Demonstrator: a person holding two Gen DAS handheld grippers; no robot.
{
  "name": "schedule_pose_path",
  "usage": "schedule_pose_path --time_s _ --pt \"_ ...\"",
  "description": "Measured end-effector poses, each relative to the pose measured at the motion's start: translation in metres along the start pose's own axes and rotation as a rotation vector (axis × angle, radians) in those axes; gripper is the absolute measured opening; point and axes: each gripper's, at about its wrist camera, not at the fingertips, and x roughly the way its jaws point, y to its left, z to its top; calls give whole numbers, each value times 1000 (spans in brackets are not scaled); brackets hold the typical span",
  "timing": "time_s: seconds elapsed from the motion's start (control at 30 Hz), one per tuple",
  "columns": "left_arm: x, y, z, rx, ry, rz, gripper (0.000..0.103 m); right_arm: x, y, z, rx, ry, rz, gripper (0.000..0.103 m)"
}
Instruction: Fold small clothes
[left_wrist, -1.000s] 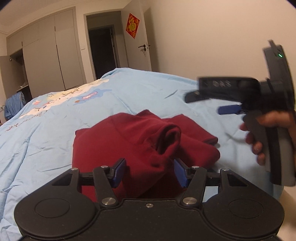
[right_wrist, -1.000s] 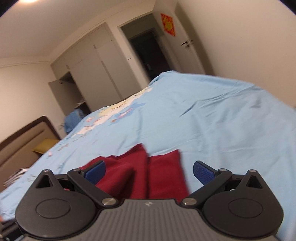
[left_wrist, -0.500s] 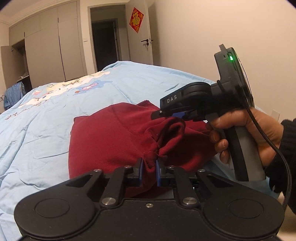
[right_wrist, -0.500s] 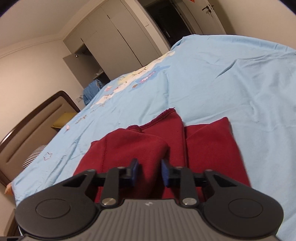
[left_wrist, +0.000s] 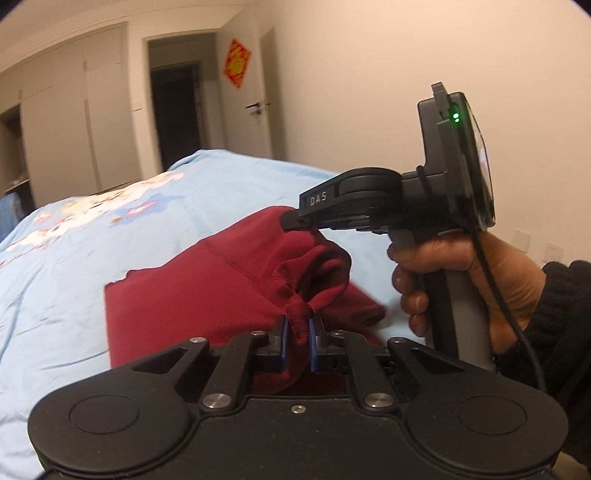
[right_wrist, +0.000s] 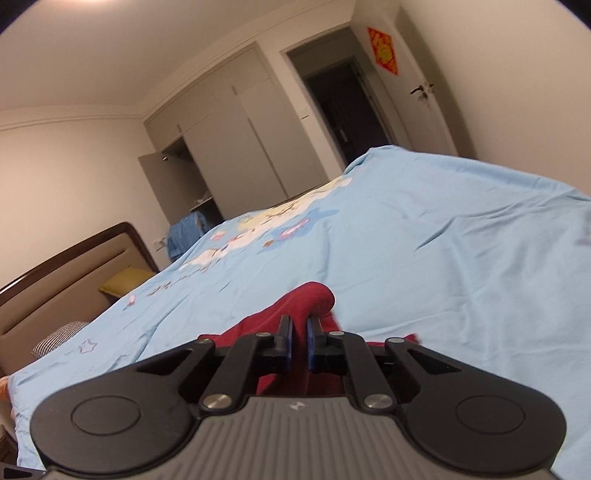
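Garment first: the dark red top (left_wrist: 192, 295) lies on the light blue bed cover (left_wrist: 74, 258), w/ its near edge bunched and lifted off the bedding. From the right wrist view you only get a red hump (right_wrist: 306, 299) poking up past the fingers, bed cover (right_wrist: 443, 240) all around it.

What changed: 1 s ago both your grippers were spread wide above the cloth, gripping nothing. Half a sec ago they'd closed onto it. Now your left gripper (left_wrist: 297, 332) is clamped on a ribbed fold of the hem or cuff, and your right gripper (right_wrist: 298, 339) is pinched on the red fabric too, jaws nearly together w/ cloth between. The fabric has risen since then, so you're prob. at the start of a lift-and-fold, both grab points secured. Next move likely needs both sides carried together so the layer doesn't skew.

Smaller stuff: the right hand (left_wrist: 465, 280) wraps the handle in the left wrist view, dark sleeve (left_wrist: 554, 332) behind it, green LED (left_wrist: 456, 117) lit on the unit.

Hard to tell: which part of the garment each gripper holds, since the gripper bodies hide the near edge. The right gripper's tips are seen only side-on from the left view. Left-view background is motion-blurred. How many layers are pinched, can't say.
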Motion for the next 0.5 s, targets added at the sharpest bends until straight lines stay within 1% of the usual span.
schedule_pose_path --time_s 0.13,0.27,0.33,0.43,0.5 --pt "10 -9 -2 26 15 -44 11 -11 -25 -2 51 4 -43 9" --pt "19 -10 -11 21 52 -80 11 -12 -40 -16 79 30 -79 9" --pt "22 -9 -15 20 67 -86 11 -10 -43 -24 92 42 -90 9" --pt "22 -3 -17 -12 75 -103 15 -5 -43 -30 81 60 -108 9" --pt "19 0 -17 -40 73 -123 19 -5 -40 -33 72 66 -114 10"
